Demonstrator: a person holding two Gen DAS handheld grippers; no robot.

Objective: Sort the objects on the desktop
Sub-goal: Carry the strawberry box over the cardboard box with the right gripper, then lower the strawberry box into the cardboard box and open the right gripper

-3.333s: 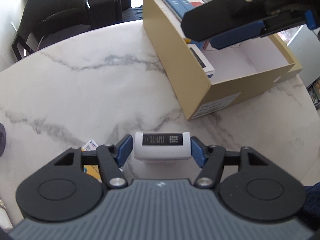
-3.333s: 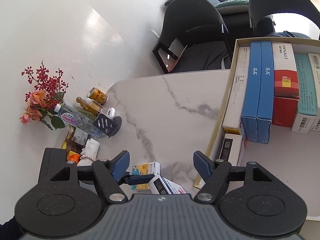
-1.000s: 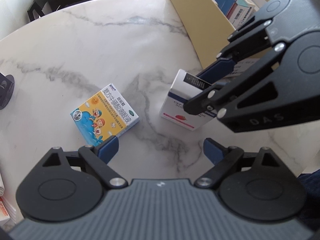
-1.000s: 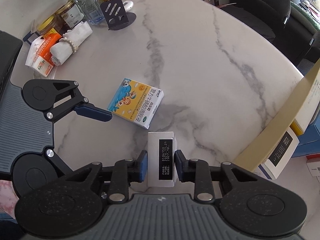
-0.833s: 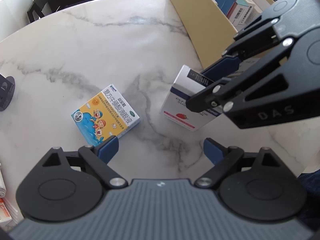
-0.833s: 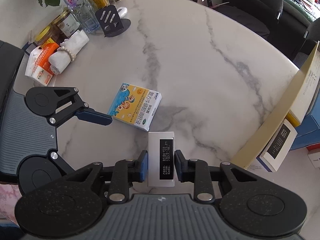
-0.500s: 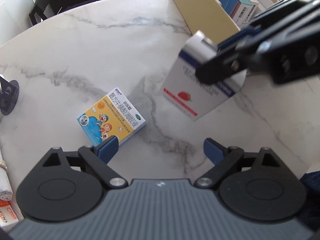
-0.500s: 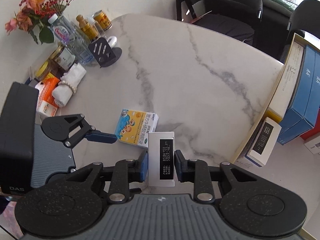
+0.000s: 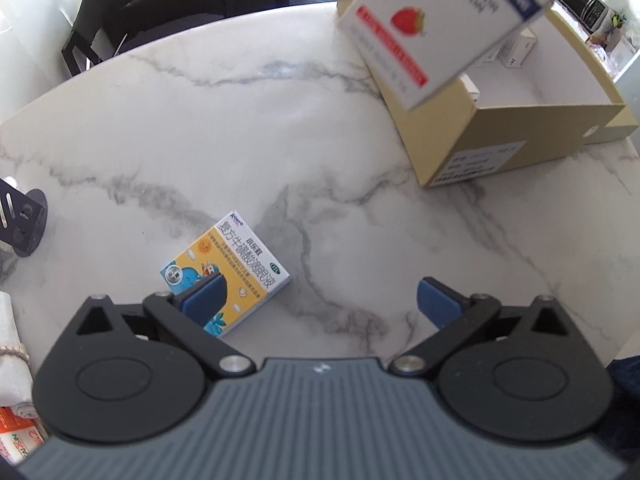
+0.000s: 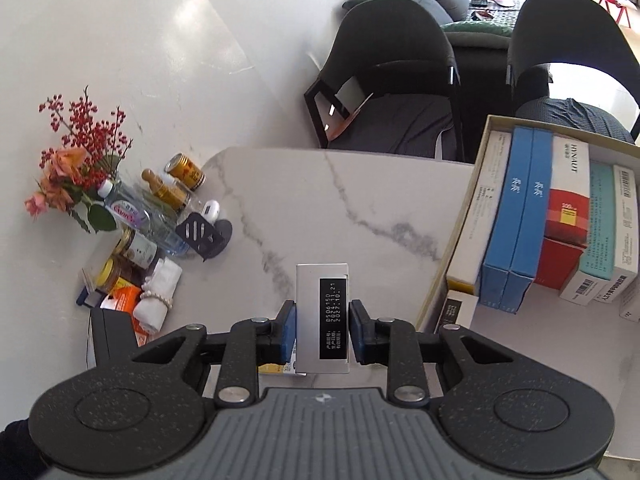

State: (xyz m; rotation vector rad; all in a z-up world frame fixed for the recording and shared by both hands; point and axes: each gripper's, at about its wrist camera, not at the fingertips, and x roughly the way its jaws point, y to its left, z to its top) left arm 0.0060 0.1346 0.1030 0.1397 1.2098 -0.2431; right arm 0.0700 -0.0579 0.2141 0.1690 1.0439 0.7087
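Note:
My right gripper (image 10: 322, 330) is shut on a white medicine box (image 10: 322, 316) with a black date label, held in the air near the tan cardboard box (image 10: 456, 240). In the left wrist view that white box with a strawberry picture (image 9: 436, 28) hangs over the tan cardboard box (image 9: 516, 136). A yellow and blue cartoon medicine box (image 9: 232, 268) lies flat on the marble table (image 9: 200, 140). My left gripper (image 9: 320, 296) hovers above the table, its jaws opening wide with nothing between them; its left fingertip (image 9: 204, 300) overlaps the cartoon box.
The tan box holds several upright packs, two of them blue (image 10: 516, 232) and one red (image 10: 568, 220). Bottles, flowers (image 10: 76, 160), a black stand (image 10: 200, 236) and a rolled cloth (image 10: 158, 296) crowd the table's left edge. Black chairs (image 10: 396, 76) stand behind the table.
My right gripper has lifted the white box off the table and carried it up toward the tan box. My left gripper's jaws have spread wider.

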